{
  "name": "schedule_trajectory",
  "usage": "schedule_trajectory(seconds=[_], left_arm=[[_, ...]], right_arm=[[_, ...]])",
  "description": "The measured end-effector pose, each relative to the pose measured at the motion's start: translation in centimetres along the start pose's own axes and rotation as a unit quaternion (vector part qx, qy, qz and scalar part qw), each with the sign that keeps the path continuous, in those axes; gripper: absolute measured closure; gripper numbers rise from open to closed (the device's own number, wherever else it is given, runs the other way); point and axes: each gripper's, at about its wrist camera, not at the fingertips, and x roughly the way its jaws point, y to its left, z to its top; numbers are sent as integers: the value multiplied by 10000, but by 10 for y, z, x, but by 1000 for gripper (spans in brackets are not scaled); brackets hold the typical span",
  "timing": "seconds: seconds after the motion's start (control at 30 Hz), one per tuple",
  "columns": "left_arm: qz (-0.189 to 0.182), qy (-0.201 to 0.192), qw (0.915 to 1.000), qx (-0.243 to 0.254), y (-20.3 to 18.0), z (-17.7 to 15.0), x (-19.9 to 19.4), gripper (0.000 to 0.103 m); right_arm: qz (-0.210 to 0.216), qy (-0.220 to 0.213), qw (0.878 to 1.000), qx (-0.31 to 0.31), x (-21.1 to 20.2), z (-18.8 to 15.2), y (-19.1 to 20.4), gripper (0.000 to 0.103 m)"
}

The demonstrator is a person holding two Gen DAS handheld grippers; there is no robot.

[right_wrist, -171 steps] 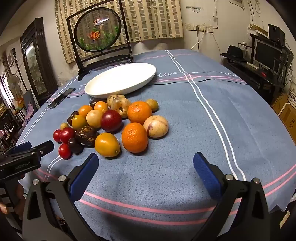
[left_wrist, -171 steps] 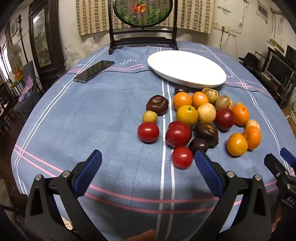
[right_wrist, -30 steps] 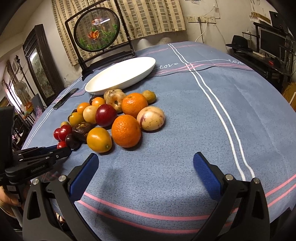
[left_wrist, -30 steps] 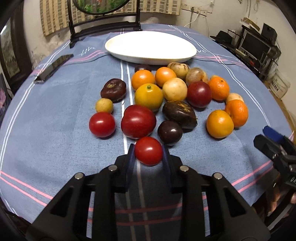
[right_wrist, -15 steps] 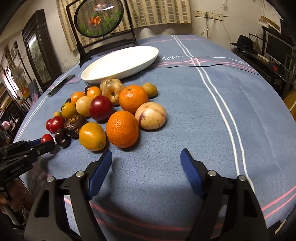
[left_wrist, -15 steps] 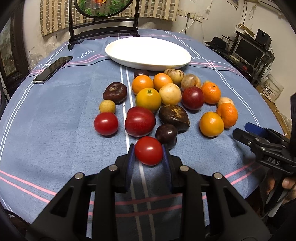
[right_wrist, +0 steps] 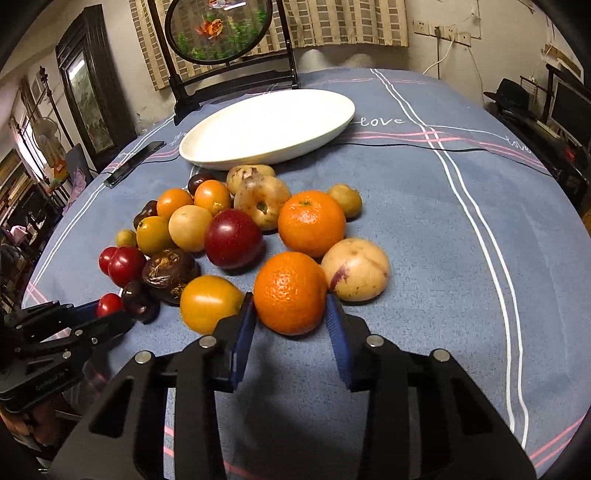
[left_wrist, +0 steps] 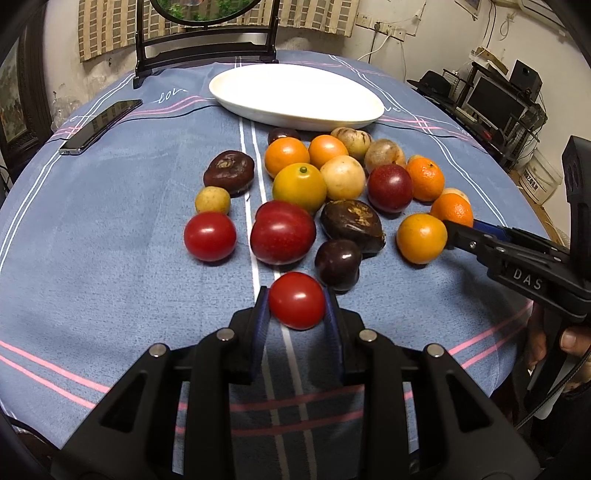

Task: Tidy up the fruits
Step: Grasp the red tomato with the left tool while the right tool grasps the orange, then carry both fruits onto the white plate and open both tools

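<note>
Now, left hand-held gripper (left_wrist: 296, 314) clamping tomato (left_wrist: 296, 300), right hand-held gripper (right_wrist: 290, 321) closed around orange (right_wrist: 290, 292).

A blue tablecloth (left_wrist: 110, 229) with pink and white stripes is spread over the round table, and the word "love" (right_wrist: 382, 121) is seen stitched on it at about one o'clock in the right wrist view. A dark phone (left_wrist: 100, 125) is laid flat toward ten o'clock. A round painted screen (right_wrist: 218, 27) in a black stand is set at twelve o'clock, backed by checked curtains (right_wrist: 343, 22). A monitor (left_wrist: 495, 101) is seen at two o'clock on cluttered shelving.
</note>
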Motion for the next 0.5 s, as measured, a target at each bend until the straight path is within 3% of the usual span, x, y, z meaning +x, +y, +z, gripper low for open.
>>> schedule_trajectory(seconds=[0.3,0.5], left_arm=[[-141,-180,9997,68,-2,6,-17,74],[-76,-509,9982,307,-1,47,-37,74]], right_arm=[[469,-355,9982,97,-33,1,-7,65],[531,-878,9946,-149,-65,36,-7,64]])
